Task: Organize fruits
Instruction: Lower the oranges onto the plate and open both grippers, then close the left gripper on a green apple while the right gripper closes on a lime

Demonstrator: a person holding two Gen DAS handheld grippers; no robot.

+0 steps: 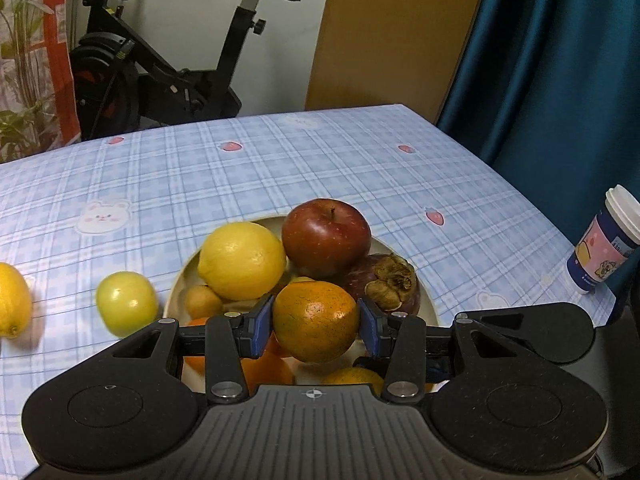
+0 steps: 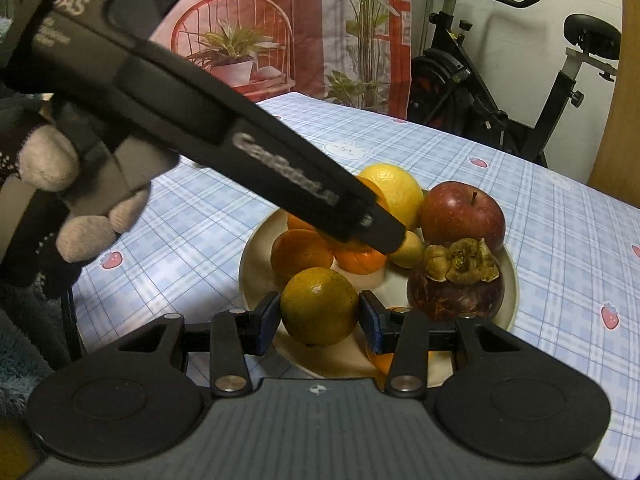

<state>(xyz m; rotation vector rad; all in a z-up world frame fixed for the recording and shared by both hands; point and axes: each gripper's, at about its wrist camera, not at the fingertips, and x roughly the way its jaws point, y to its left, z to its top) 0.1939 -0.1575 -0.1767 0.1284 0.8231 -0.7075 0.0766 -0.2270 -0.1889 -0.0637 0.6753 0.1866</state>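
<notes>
The left gripper's (image 2: 372, 236) black arm is showing blurred white lettering that cannot be read for sure. A plate (image 2: 510, 300) is holding a lemon (image 1: 242, 260), an apple (image 1: 326, 236), a mangosteen (image 1: 386, 284) and several oranges. The left gripper (image 1: 316, 322) is clamping an orange (image 1: 316, 320) over the plate; the right gripper (image 2: 320, 316) is clamping a greenish orange (image 2: 318, 306) at the plate's near rim. A green fruit (image 1: 126, 304) and a second lemon (image 1: 12, 300) are lying left of the plate. A cup (image 1: 604, 248) is standing near the table's right edge, with open cloth (image 1: 280, 168) beyond.
</notes>
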